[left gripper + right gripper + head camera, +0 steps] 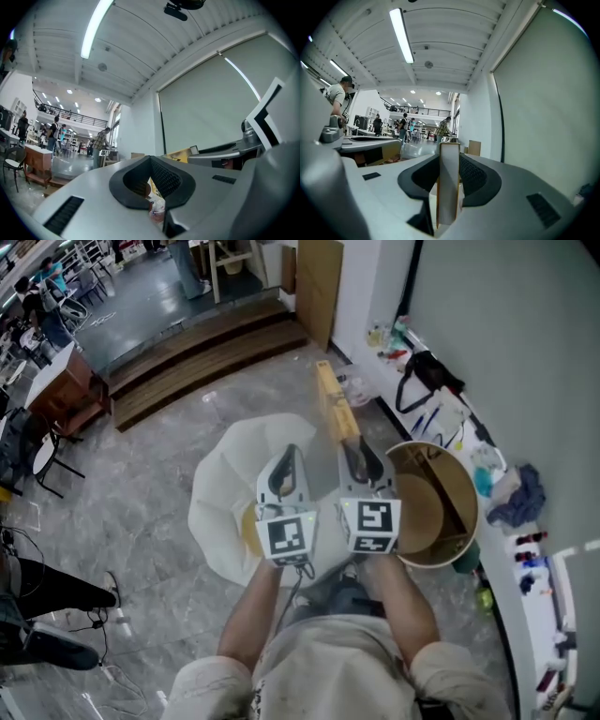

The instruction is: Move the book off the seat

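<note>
Plainly, the white seat (220,502) at the left has nothing lying on it. The left gripper (289,454) hangs above the seat's right edge. Its jaws meet at the tips with nothing between them, so it is doing no work.

Just beside it, the right gripper (359,448) is clamped on the book (334,401). The right gripper view shows the book's thin edge standing upright between the pads. From the head view the book juts forward out of the jaws, off the seat's far right corner and over the floor. It touches neither the seat nor the round cardboard tub (427,512) at the right.

The book looks slim, stiff and fairly light, with smooth covers that could slide under a loose pinch. Held near one end, its free length will tend to droop and twist. A hold nearer the middle, or close to the spine where it is firmest, would probably carry it more steadily. A pinch on the cover alone might let the pages fan open.
</note>
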